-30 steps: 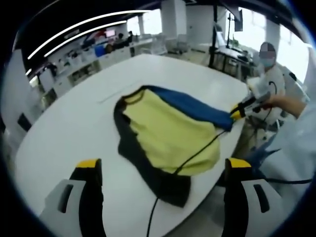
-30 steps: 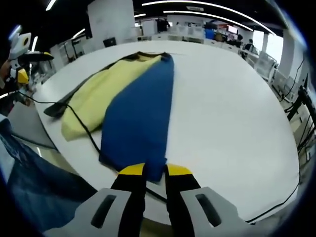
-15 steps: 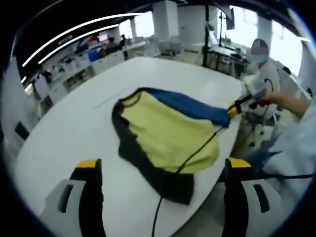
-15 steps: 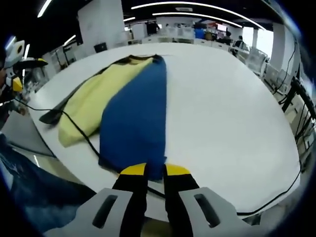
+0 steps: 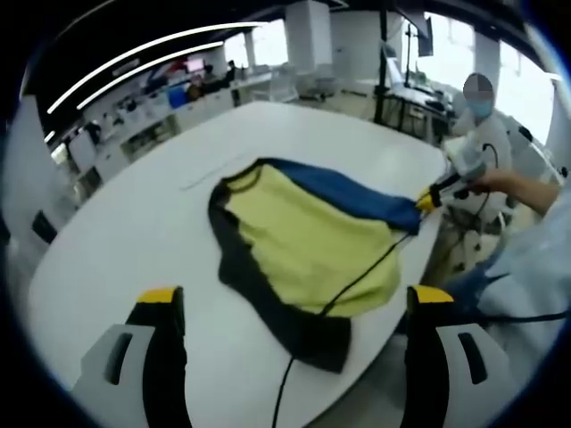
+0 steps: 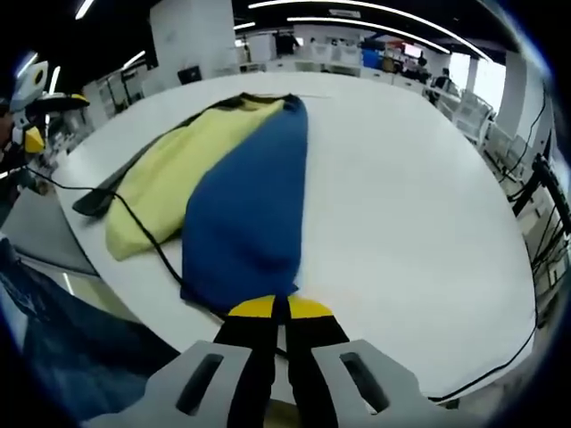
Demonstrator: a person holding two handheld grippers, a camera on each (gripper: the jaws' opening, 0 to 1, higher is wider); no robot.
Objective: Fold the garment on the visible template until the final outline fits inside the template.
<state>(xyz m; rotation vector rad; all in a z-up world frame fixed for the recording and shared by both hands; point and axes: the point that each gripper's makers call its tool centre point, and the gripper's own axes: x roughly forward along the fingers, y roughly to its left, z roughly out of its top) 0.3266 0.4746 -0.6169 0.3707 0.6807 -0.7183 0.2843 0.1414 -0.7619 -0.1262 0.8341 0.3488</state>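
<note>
A yellow, blue and dark grey garment (image 5: 308,236) lies spread on a white table (image 5: 143,214). My left gripper (image 5: 293,299) stands open near the table's edge, short of the dark sleeve (image 5: 294,330), with nothing between its jaws. In the right gripper view the blue sleeve (image 6: 250,205) runs away from me beside the yellow body (image 6: 174,183). My right gripper (image 6: 278,308) is shut on the blue sleeve's near end. That same gripper (image 5: 426,198) comes into the left gripper view from the right, holding the blue sleeve's tip.
A black cable (image 5: 352,281) crosses the yellow cloth and drops over the table edge; it also trails in the right gripper view (image 6: 147,236). A person (image 5: 482,116) stands at the far right. Desks and chairs (image 6: 375,58) fill the room behind. Bare table (image 6: 419,196) lies right of the garment.
My right gripper's jaws have closed tighter on the blue sleeve end. Both views shifted slightly with the hands; the garment lies as before.
</note>
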